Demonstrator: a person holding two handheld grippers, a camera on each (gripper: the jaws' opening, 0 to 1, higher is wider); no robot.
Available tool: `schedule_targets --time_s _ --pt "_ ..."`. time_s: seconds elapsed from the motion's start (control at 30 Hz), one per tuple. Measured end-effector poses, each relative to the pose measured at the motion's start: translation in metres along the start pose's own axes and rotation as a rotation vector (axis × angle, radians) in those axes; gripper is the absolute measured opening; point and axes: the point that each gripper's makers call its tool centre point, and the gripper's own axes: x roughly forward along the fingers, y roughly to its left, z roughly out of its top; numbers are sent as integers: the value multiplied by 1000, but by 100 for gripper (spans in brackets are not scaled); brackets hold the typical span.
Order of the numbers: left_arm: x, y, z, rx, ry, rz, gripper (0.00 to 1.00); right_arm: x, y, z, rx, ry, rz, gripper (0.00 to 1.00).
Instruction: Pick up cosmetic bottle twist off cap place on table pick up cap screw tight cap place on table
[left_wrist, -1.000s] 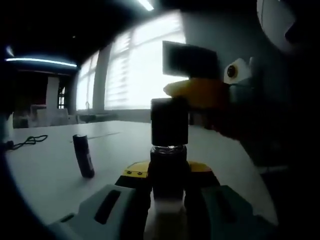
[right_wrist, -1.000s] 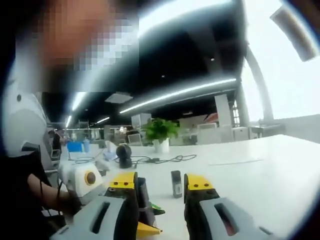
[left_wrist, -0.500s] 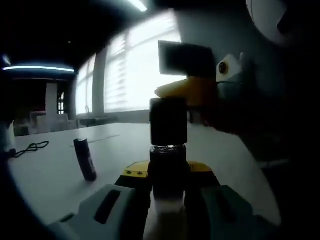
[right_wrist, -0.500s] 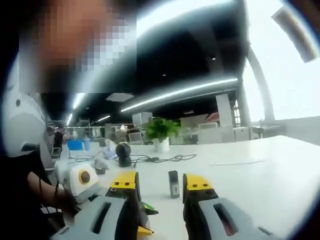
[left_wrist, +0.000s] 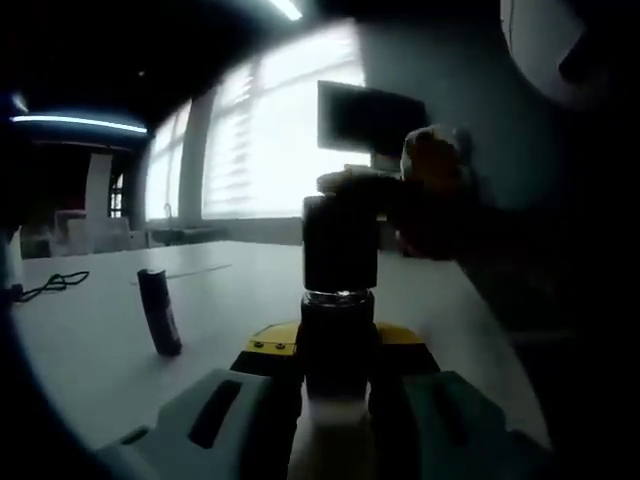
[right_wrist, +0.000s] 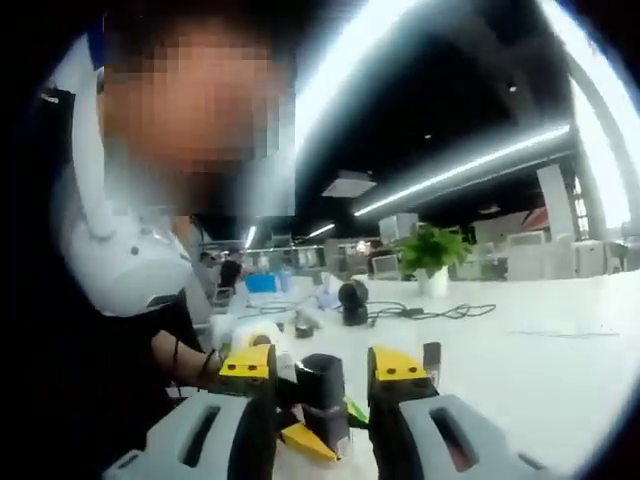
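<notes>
Gripping the dark cylindrical cosmetic bottle (left_wrist: 338, 330) upright above the white table (left_wrist: 100, 340), left gripper (left_wrist: 335, 400) clamped, right gripper (right_wrist: 322, 385) closing around its black cap (right_wrist: 322, 390), untwisting seemingly barely begun.

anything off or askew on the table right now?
One thing: a small dark tube on the white table stands tilted, not upright. Otherwise nothing spilled or damaged. The cosmetic bottle sits straight in the left claw, dark cap on top; the right claw is around that cap.
</notes>
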Motion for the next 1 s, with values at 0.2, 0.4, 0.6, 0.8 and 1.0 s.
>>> schedule_targets --time_s 0.2,0.4,0.6,0.8,1.0 --pt "0 -3 0 -15 4 -32 15 5 16 -12 -39 96 204 32" --pt "0 -17 0 -23 4 -113 15 13 15 -17 -1 125 340 30" --pt "0 -20 -1 -32 7 -150 15 17 24 -23 -3 148 424 29" --pt "-1 -21 -1 -31 4 -165 15 21 19 -33 -3 168 453 25" --pt "-1 -22 -1 -30 1 -168 15 28 24 -45 -17 203 452 20"
